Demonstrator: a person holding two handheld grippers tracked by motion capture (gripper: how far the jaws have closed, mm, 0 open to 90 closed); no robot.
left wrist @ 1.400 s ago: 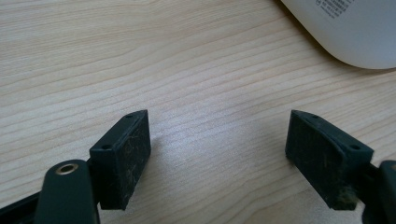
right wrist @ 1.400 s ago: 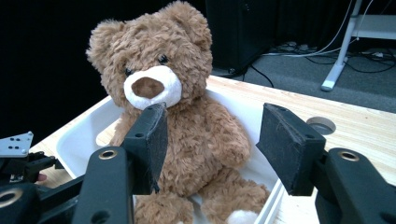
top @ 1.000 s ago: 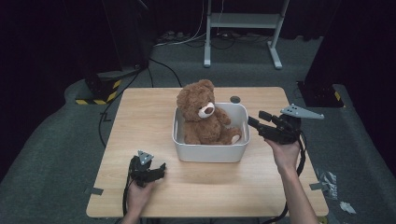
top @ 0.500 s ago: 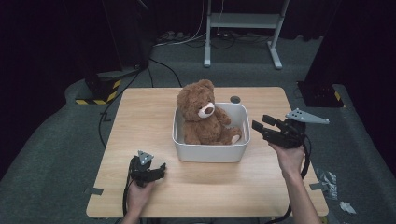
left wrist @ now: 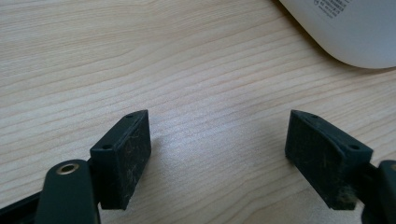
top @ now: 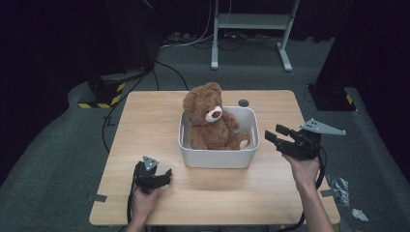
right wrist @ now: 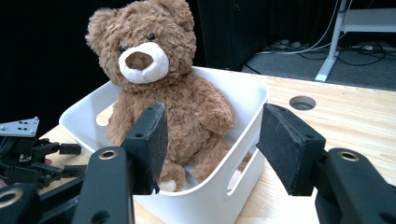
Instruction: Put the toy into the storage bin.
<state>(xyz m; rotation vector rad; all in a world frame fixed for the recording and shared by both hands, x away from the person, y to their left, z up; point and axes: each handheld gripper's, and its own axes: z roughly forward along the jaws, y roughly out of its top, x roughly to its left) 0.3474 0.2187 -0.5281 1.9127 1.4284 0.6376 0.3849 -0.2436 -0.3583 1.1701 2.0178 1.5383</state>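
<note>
- Small dark print runs along the white tub (left wrist: 355,28) wall at about 1 o'clock in the left gripper view — too small and blurred to read.
- Yellow-and-black hazard stripes mark a black base (top: 104,92) on the floor at 10 o'clock in the high view — no words.

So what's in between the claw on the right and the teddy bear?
Just the white bin's wall. In the high view, the right claw hangs outside it with its jaws open, and the teddy bear sits inside. Nothing else is between them.
</note>
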